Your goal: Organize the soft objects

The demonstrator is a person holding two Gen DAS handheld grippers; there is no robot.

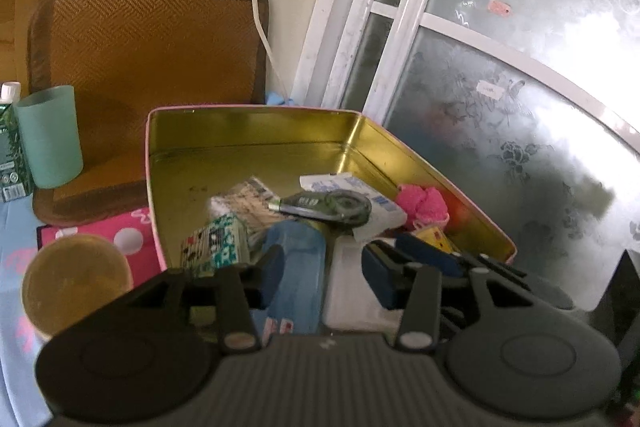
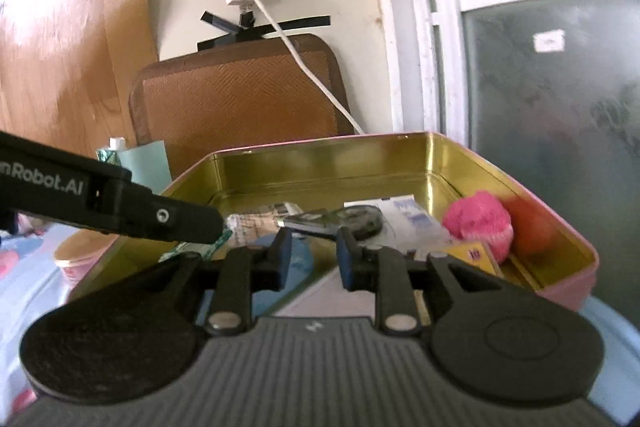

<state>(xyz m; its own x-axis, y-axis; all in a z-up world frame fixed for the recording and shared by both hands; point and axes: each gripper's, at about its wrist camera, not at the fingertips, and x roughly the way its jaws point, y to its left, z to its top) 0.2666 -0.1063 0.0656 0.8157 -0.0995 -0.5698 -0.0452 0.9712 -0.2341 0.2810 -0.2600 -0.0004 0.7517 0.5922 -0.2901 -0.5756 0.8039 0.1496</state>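
Left wrist view: close over the near edge of the gold-lined tin (image 1: 256, 131), angled down into it, facing the woven brown cushion (image 1: 148, 67) behind. Right wrist view: lower, nearly level, at the tin's (image 2: 328, 155) near rim. Shared: tin interior, cushion, frosted window (image 1: 520, 75).

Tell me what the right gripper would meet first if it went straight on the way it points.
Probably the correction tape dispenser, lying in the gold tin just beyond the right gripper. Its open jaws frame it, empty, though depth is unclear.
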